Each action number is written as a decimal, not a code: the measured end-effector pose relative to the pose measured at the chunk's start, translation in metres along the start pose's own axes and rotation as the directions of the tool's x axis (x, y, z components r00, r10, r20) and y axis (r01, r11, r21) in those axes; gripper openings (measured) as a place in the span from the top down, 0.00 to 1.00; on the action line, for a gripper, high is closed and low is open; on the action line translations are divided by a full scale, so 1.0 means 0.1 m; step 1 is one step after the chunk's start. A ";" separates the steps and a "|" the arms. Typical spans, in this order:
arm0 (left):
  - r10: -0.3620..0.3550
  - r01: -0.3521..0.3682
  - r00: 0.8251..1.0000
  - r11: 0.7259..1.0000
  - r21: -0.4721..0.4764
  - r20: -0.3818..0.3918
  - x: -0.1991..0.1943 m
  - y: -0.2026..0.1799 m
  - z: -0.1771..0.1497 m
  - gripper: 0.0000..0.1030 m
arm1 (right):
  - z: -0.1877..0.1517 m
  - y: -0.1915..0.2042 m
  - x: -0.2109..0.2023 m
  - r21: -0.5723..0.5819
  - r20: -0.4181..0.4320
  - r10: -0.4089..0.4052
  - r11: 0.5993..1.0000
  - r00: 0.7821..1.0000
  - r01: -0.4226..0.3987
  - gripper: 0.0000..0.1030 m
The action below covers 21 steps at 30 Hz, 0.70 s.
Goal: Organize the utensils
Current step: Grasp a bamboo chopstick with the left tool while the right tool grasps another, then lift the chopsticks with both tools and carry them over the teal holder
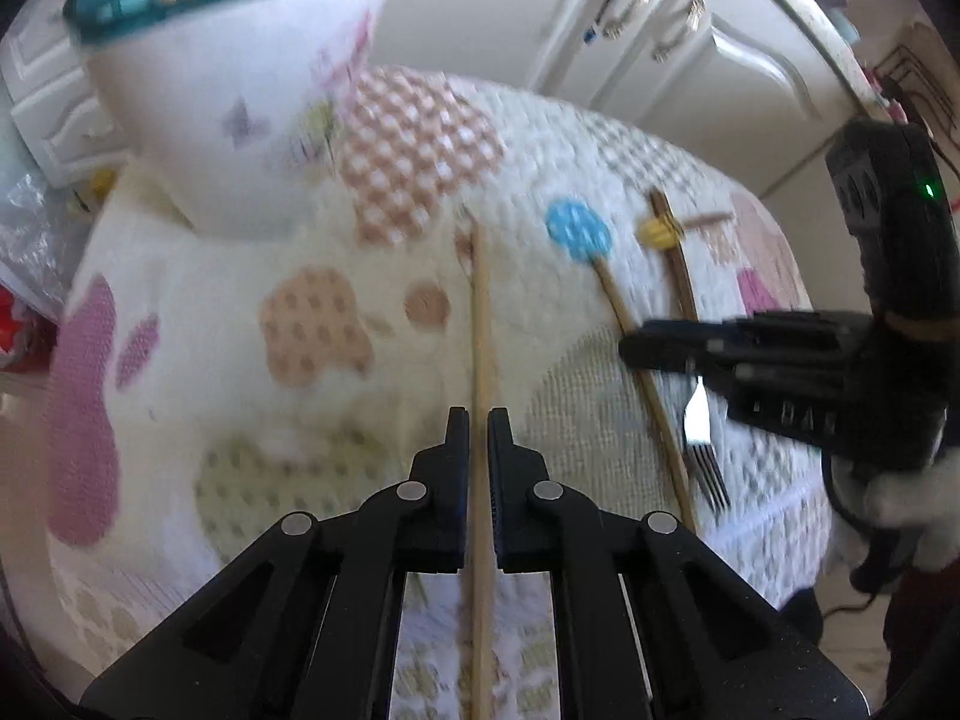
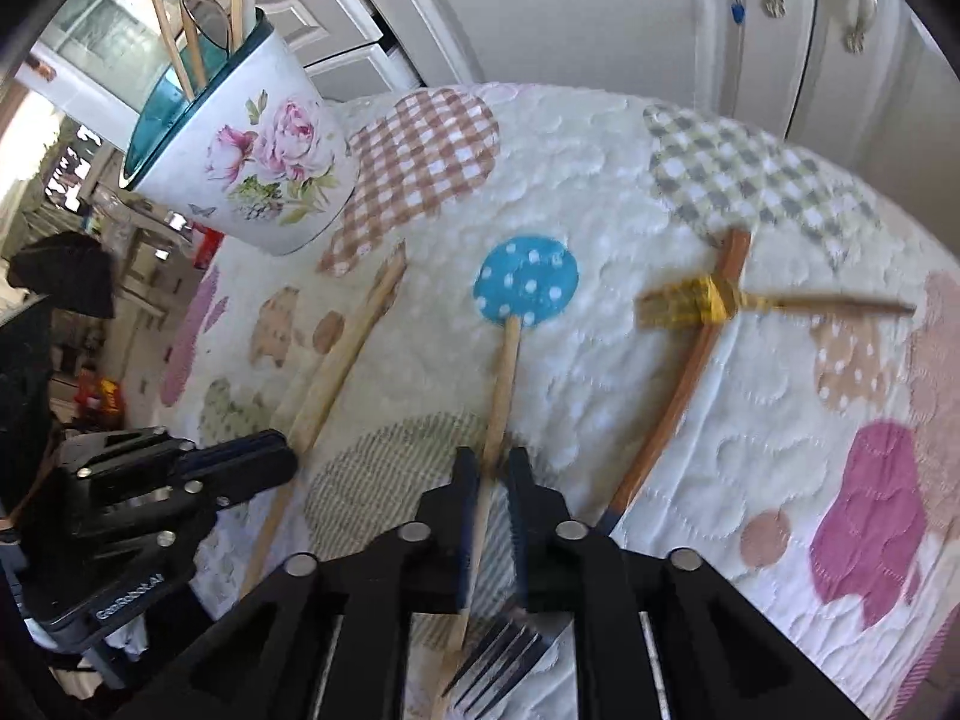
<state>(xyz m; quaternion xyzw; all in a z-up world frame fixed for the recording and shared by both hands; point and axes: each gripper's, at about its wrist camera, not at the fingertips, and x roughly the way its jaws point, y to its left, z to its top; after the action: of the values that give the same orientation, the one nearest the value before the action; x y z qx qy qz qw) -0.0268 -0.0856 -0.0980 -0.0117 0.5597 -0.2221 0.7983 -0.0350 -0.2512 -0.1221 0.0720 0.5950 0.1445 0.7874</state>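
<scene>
A long pale wooden stick (image 1: pixel 480 324) lies on the patterned tablecloth (image 1: pixel 198 312), and my left gripper (image 1: pixel 478 417) is shut on it near its middle. From the right wrist view the same gripper (image 2: pixel 288 456) pinches that stick (image 2: pixel 348 354) from the left. My right gripper (image 2: pixel 493 456) stands slightly open astride a thinner wooden stick (image 2: pixel 504 372), with a gap beside the stick. A metal fork (image 2: pixel 504 660) lies under its fingers. The white floral pot (image 2: pixel 252 168) with a teal inside holds several utensils at the back left.
A curved brown wooden utensil (image 2: pixel 690 372) lies to the right, crossed by a yellow-headed stick (image 2: pixel 690 303). White cabinet doors (image 1: pixel 690 60) stand behind the table. A white-gloved hand (image 1: pixel 900 498) holds the right gripper (image 1: pixel 630 351). The table's edge falls away at the near right.
</scene>
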 end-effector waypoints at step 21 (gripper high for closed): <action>-0.062 0.051 0.991 0.994 0.096 0.115 -0.31 -0.19 0.34 0.96 | 0.21 0.17 -0.46 -0.066 0.096 0.101 0.993 0.990 -0.094 0.94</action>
<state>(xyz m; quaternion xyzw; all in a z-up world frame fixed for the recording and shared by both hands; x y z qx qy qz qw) -0.0108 -0.0993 -0.0529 -0.0036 0.5001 -0.2692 0.8230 -0.0284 -0.2483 -0.0691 0.0839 0.5462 0.1972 0.8098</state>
